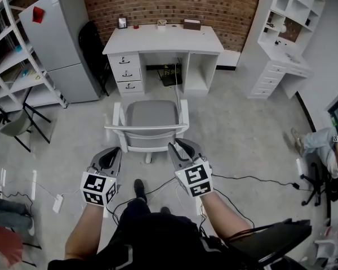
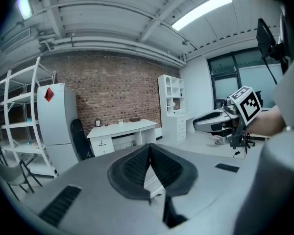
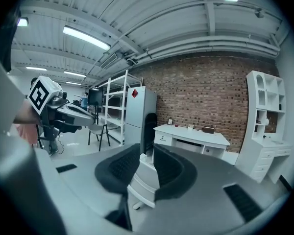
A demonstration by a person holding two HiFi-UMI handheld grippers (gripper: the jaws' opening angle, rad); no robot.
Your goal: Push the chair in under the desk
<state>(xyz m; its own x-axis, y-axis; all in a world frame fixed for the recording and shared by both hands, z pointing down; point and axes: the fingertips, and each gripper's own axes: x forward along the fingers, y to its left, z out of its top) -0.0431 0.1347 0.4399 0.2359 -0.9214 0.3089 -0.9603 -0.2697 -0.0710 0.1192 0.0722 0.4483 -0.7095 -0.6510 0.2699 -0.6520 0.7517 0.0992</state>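
Observation:
A white chair with a grey seat (image 1: 151,117) stands on the floor a little in front of the white desk (image 1: 163,38), its back toward me. My left gripper (image 1: 114,151) hangs just behind the chair back's left end, jaws shut with nothing in them. My right gripper (image 1: 179,146) is at the back's right corner, jaws open. In the right gripper view the chair's white frame (image 3: 146,185) shows in the gap of that gripper (image 3: 147,151); I cannot tell whether they touch. The left gripper view shows its closed tips (image 2: 150,146) with the desk (image 2: 122,129) beyond.
A grey fridge (image 1: 59,44) and a black folding chair (image 1: 93,46) stand left of the desk, a metal rack (image 1: 17,55) further left. A white shelf unit (image 1: 287,32) is at the right. Cables (image 1: 253,180) cross the floor; a seated person (image 1: 327,145) is at the right edge.

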